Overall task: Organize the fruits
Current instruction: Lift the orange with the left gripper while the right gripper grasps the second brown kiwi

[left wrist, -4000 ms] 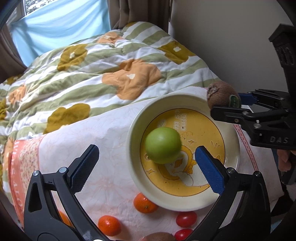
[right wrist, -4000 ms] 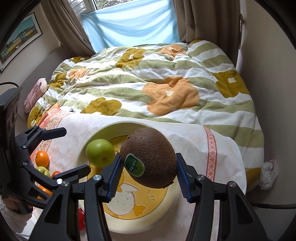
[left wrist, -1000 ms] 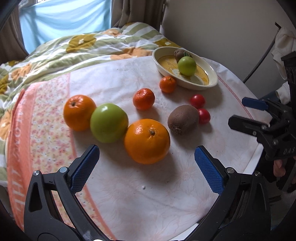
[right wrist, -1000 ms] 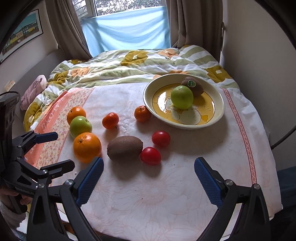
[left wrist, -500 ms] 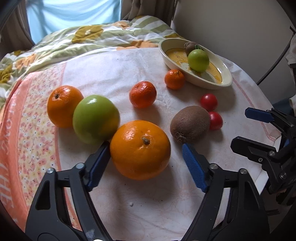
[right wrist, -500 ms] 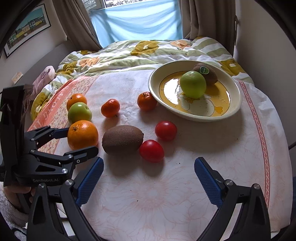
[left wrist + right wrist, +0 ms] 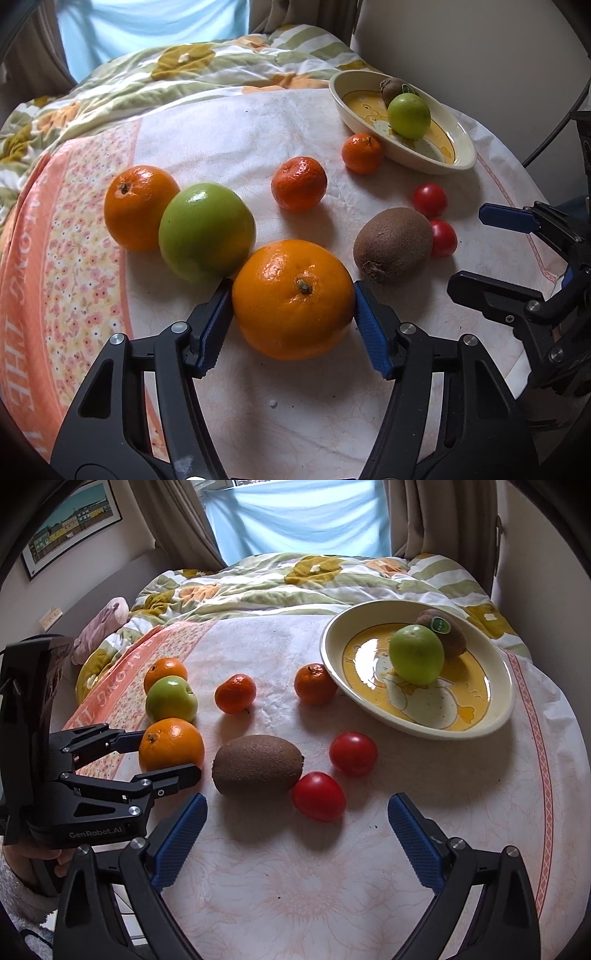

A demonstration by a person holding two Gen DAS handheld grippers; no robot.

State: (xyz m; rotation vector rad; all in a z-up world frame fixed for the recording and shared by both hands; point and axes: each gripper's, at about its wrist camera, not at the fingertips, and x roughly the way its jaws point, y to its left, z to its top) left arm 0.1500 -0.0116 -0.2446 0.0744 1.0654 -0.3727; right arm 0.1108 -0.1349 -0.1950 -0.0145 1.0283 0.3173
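Note:
My left gripper is shut on a large orange that rests on the cloth; both blue pads touch its sides. It also shows in the right wrist view. A green apple and a second orange sit just behind it. A kiwi and two red tomatoes lie in front of my right gripper, which is open and empty. The cream plate at the far right holds a green apple and a stickered kiwi.
Two tangerines lie between the fruit group and the plate. A flowered quilt lies behind the table. The table edge runs close on the right in the left wrist view.
My left gripper has moved forward and closed its pads onto the large orange. My right gripper has moved closer to the kiwi and tomatoes and stays open.

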